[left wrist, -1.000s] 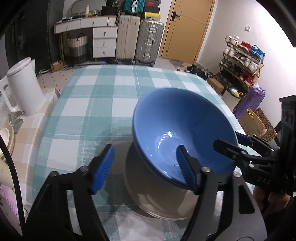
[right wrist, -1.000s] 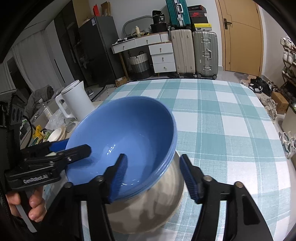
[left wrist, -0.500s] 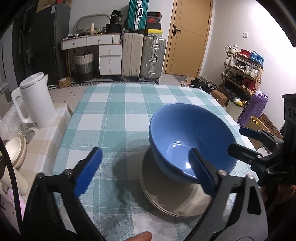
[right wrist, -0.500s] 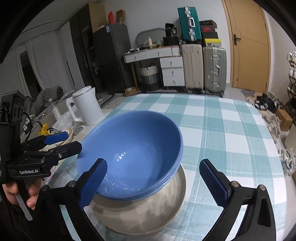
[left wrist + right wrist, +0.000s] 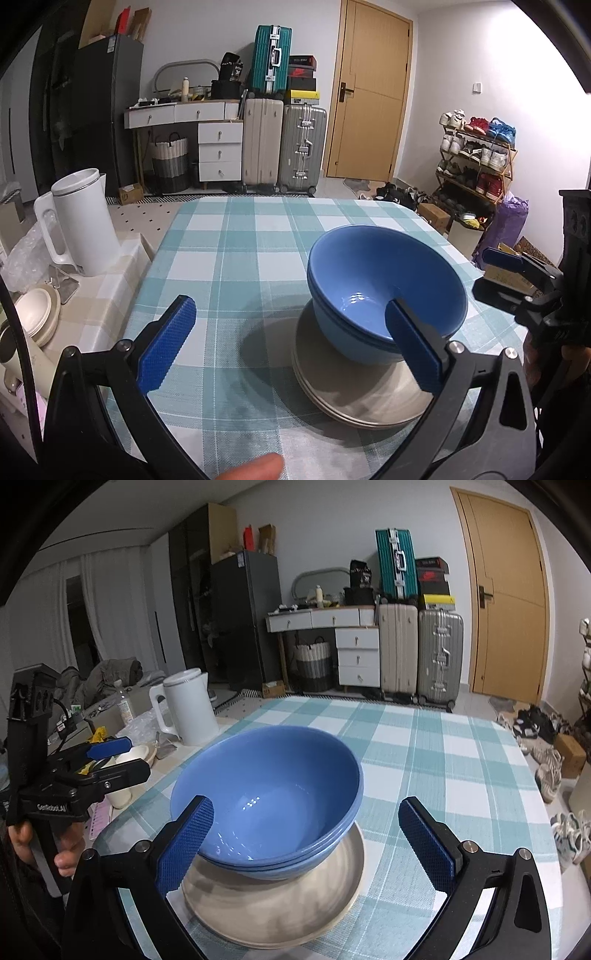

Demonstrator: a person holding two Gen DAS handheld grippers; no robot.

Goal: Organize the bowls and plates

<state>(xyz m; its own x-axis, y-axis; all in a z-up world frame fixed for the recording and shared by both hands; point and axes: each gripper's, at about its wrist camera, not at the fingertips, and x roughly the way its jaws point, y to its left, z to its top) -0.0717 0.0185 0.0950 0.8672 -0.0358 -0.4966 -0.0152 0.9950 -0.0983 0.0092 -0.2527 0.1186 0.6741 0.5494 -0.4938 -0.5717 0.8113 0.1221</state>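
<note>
Nested blue bowls [image 5: 384, 291] sit on stacked beige plates [image 5: 354, 398] on the teal checked tablecloth [image 5: 240, 258]. The bowls [image 5: 269, 797] and plates [image 5: 277, 912] also show in the right wrist view. My left gripper [image 5: 291, 350] is open and empty, raised in front of the stack, its right finger overlapping the bowl's near rim. My right gripper [image 5: 306, 843] is open and empty, raised before the stack from the other side. Each gripper shows in the other's view: the right one [image 5: 517, 273] and the left one [image 5: 110, 760].
A white kettle [image 5: 81, 225] and a cream dish [image 5: 37, 314] stand on a side table left of the cloth. Suitcases [image 5: 284, 144], drawers, a door and a shoe rack [image 5: 476, 158] lie beyond. The table's right edge drops to shoes on the floor [image 5: 550, 771].
Both grippers have opened wide, let go of the blue bowl and pulled back and up. The bowl now rests level on the plates.
</note>
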